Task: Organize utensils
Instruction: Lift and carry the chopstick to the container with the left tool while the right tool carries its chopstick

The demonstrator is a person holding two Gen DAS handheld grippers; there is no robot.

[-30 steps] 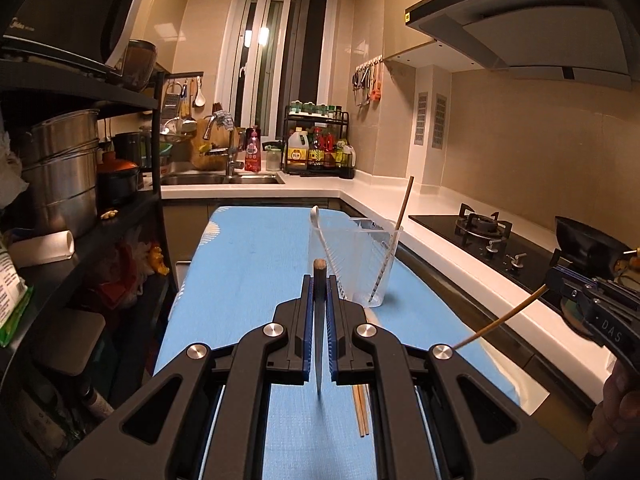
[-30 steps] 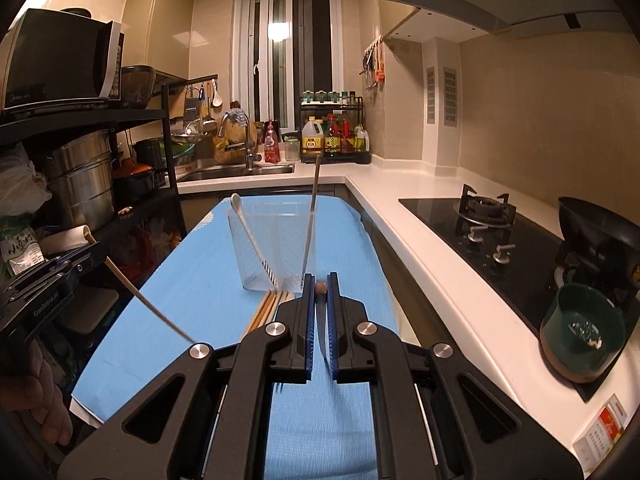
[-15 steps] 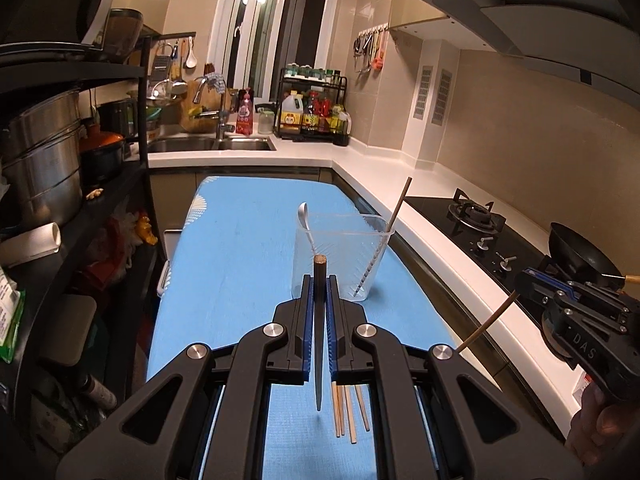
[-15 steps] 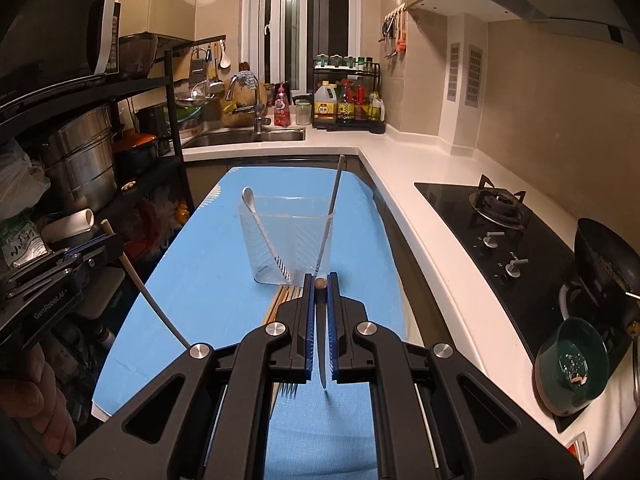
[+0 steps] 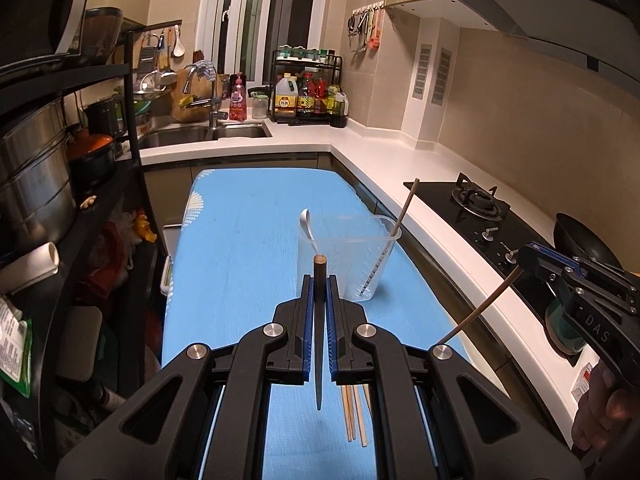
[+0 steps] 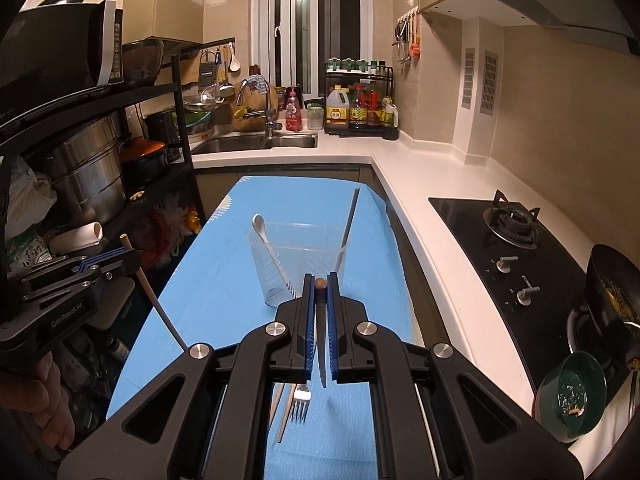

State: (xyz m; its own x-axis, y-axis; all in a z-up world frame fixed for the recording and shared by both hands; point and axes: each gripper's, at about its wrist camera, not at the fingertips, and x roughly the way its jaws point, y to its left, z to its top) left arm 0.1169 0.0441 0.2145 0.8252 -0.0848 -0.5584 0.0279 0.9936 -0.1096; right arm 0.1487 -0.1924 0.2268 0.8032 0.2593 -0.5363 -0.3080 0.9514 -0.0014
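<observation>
Both tools have drawn back and risen; the clear cup [image 5: 346, 256] now sits farther off on the blue surface [image 5: 240, 248]. Left tool [image 5: 319, 292] is clenched on a dark chopstick [image 5: 319, 320], right tool [image 6: 319, 292] likewise on its chopstick [image 6: 321, 344], each held upright, probably for dropping into the cup beside the spoon [image 6: 272, 248]. Only the right view shows the fork [image 6: 299, 398]; the left shows loose chopsticks [image 5: 354, 412].

"DAS" on right hand-held gripper [image 5: 532, 254]; "GenRobot.AI" on left hand-held gripper [image 6: 120, 258].
</observation>
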